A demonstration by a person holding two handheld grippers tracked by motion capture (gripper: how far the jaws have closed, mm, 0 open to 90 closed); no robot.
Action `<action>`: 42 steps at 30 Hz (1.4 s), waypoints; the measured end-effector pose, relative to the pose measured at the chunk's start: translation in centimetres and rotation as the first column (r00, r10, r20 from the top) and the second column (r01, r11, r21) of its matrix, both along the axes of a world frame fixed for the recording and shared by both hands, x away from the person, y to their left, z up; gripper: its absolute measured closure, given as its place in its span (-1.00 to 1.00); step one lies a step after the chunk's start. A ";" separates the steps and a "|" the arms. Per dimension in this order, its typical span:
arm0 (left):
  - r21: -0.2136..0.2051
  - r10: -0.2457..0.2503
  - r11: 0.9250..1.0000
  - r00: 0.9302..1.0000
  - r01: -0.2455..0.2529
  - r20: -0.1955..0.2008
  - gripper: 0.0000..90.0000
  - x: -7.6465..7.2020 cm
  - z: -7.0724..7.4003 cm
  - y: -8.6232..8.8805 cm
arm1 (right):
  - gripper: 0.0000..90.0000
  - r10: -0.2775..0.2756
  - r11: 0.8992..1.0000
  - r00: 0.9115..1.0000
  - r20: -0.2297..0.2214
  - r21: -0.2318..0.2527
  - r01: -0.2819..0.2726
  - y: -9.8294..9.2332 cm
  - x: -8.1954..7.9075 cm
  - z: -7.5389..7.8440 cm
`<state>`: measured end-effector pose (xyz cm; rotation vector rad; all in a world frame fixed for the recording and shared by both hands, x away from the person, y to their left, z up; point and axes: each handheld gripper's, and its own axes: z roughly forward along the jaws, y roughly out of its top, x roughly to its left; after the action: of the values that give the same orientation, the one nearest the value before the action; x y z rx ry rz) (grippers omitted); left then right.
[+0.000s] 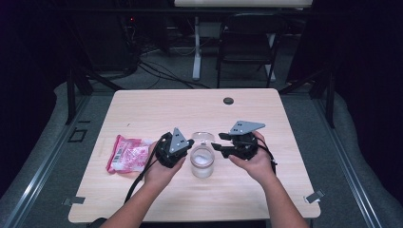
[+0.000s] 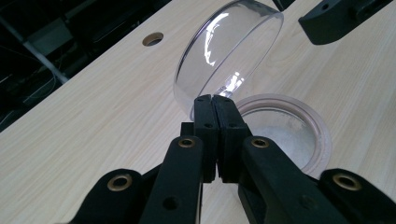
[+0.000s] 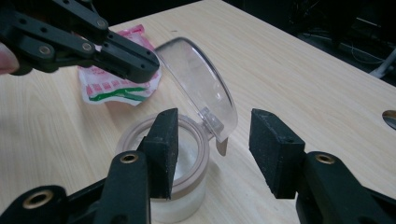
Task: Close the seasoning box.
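2 hands come in from the near edge of the table (image 1: pixel 142 107), each carrying a claw, and meet on either side of a clear jar (image 1: pixel 202 164) with white powder inside, standing near the table's middle. At the jar's left, the left claw (image 2: pixel 215 100) is angled toward the jar, clamped together on the rim of the jar's clear hinged lid (image 2: pixel 224 49), which is tipped up and open. From the jar's right, the right claw (image 3: pixel 212 140) is held about level, its jaws apart and gripping nothing; a pink packet (image 1: pixel 127 153) lies flat farther left
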<state>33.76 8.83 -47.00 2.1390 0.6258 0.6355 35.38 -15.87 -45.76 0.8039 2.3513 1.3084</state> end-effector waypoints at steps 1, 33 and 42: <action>0.000 -0.001 1.000 1.000 0.001 0.000 0.98 0.0 0.0 0.0 | 0.17 -0.002 1.000 1.000 -0.006 -0.007 0.002 0.0 0.1 -0.1; 0.004 -0.056 0.998 0.998 0.056 -0.026 0.98 -1.8 -0.8 -0.6 | 0.19 -0.072 0.997 0.996 -0.043 -0.035 0.070 -1.4 1.1 -1.6; 0.018 -0.058 0.998 0.997 0.059 -0.050 0.98 -2.5 -2.2 -0.2 | 0.19 -0.074 0.997 0.997 -0.032 -0.032 0.073 -1.4 0.9 -1.3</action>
<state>31.27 8.61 -49.18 2.1891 0.5831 0.5600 36.29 -17.31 -47.03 0.9010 2.3381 1.2351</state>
